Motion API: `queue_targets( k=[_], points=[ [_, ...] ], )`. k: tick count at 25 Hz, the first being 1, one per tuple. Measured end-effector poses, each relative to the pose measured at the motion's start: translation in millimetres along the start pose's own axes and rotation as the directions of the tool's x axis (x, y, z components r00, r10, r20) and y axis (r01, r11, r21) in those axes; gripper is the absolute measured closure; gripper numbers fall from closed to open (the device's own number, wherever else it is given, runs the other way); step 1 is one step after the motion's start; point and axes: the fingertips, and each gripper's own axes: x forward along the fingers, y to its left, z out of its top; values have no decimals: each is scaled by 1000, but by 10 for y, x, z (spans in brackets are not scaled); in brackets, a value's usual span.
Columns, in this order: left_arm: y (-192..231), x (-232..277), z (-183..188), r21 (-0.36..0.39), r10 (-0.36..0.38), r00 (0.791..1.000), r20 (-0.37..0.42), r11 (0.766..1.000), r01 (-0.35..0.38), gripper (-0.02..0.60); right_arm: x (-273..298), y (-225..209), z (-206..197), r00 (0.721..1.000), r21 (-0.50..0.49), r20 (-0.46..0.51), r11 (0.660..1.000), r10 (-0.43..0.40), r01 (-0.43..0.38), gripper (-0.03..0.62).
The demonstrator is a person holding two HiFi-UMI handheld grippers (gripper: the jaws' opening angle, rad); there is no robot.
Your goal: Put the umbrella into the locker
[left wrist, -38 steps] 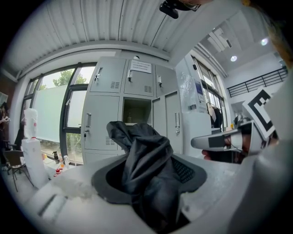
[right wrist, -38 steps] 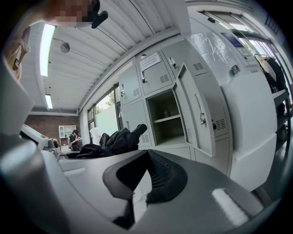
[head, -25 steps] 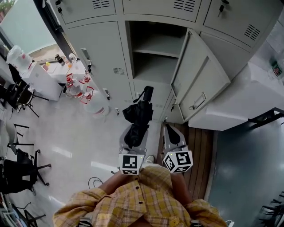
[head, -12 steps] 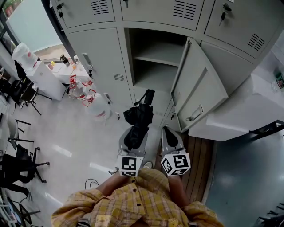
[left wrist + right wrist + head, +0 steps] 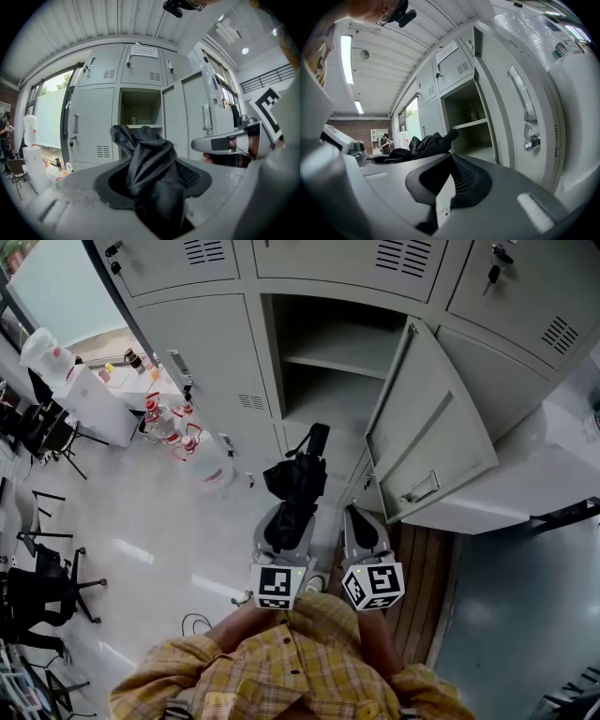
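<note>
**A:** Status of the left gripper (image 5: 287, 526)?

**B:** Its jaws are clamped on the umbrella (image 5: 298, 479). The left gripper view shows the black fabric bunched between the two pads and rising out of the recess in a crumpled fold. The jaws stand partly apart, at the width of the bundle.

**A:** How does the umbrella sit relative to that gripper?

**B:** It runs along the line in which the gripper points. One end is buried between the jaws. The rest projects forward past the fingertips, and loose folds spill over both sides. The handle (image 5: 317, 437) is the leading end, with a strap loop just beside it.

**A:** Where is it relative to the locker (image 5: 281, 362)?

**B:** It is outside, in front of the open compartment. The handle points at the lower section, beneath the shelf (image 5: 342, 348). From the head view, the handle lies across the front panel below the opening. Nothing of the umbrella is inside.

**A:** And the right gripper (image 5: 364, 519)?

**B:** Its jaws are together at the tips, with nothing between the pads. It is just beside the left gripper, on its right, pointing the same way and apart from the umbrella. The open door (image 5: 431, 418) hangs to its right.
</note>
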Motion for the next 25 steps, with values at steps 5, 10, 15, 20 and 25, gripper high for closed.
queue_targets(
  k=[5, 10, 15, 20, 25],
  points=[
    [74, 176, 18, -21, -9, 1000, -2, 1000, 9, 342, 141, -47, -12, 1000, -2, -10, 1000, -14, 14, 595],
    [132, 356, 16, -6, -31, 999, -7, 1000, 31, 342, 282, -139, -22, 999, 4, -21, 999, -32, 32, 595],
    [195, 559, 12, -7, -49, 999, -14, 999, 49, 342, 460, -228, -18, 999, 7, -30, 999, -42, 42, 595],
    [280, 761, 2, -9, -57, 998, -21, 998, 57, 342, 653, -315, -3, 998, 9, -36, 999, -49, 49, 595],
    [393, 967, -20, -14, -61, 998, -29, 998, 61, 342, 842, -385, -7, 998, 11, -40, 998, -54, 55, 595]
  ],
)
